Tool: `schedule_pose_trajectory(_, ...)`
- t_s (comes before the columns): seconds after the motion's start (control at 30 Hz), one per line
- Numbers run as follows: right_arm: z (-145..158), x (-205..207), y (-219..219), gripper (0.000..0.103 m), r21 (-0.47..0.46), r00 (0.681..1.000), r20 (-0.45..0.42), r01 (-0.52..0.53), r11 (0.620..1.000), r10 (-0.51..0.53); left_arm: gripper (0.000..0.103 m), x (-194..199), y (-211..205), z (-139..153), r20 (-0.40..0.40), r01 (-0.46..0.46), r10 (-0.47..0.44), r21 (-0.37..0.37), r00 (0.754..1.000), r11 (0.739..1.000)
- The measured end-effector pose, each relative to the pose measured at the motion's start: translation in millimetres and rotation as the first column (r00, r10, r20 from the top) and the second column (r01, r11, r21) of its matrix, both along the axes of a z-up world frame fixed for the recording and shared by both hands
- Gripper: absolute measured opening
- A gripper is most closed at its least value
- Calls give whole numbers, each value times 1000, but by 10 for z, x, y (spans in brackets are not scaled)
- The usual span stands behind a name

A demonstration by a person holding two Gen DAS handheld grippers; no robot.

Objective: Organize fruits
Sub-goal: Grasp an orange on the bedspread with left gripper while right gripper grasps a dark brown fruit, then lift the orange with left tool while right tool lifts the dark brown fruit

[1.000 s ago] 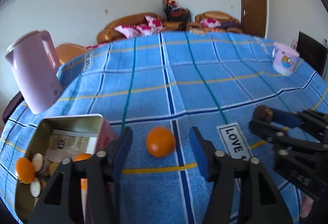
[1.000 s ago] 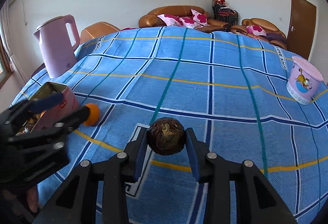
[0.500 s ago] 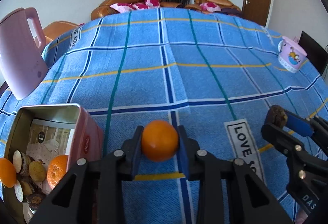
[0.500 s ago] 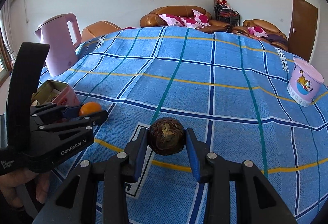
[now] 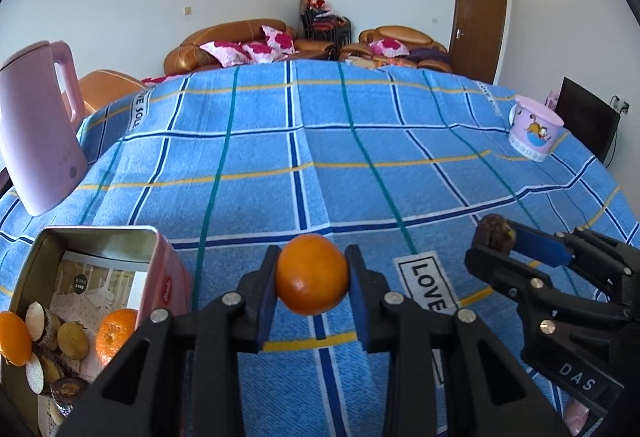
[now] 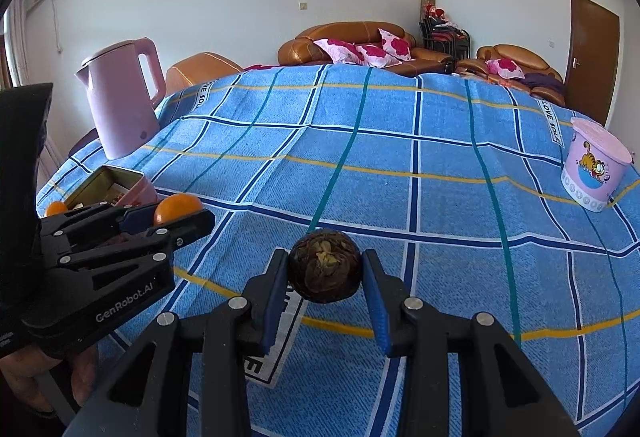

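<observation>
My left gripper is shut on an orange and holds it above the blue checked tablecloth, just right of the open pink tin. The tin holds two oranges, dark fruits and pale slices. My right gripper is shut on a dark brown round fruit and holds it above the cloth. In the left wrist view the right gripper is at the right with that fruit. In the right wrist view the left gripper is at the left with the orange, next to the tin.
A pink kettle stands at the far left of the table, also in the right wrist view. A pink cartoon bucket stands at the far right edge, also in the right wrist view. Sofas lie beyond the table.
My left gripper moved onto the orange, shut on it and lifted it off the cloth. The right gripper kept its hold on the dark fruit, nearly still.
</observation>
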State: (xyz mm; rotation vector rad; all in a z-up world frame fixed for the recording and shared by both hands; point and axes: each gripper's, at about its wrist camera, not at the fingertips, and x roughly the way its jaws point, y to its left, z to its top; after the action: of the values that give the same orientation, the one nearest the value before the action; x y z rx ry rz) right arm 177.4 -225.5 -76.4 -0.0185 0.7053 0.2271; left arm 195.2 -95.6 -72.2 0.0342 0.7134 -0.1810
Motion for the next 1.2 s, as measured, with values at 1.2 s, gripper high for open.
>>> schedule_pose_trajectory(1.2, 159, -224, -90, 39, 45, 988, 157, 3, 999, -10, 33, -284, 79, 168, 171, -38, 42, -27, 984, 999)
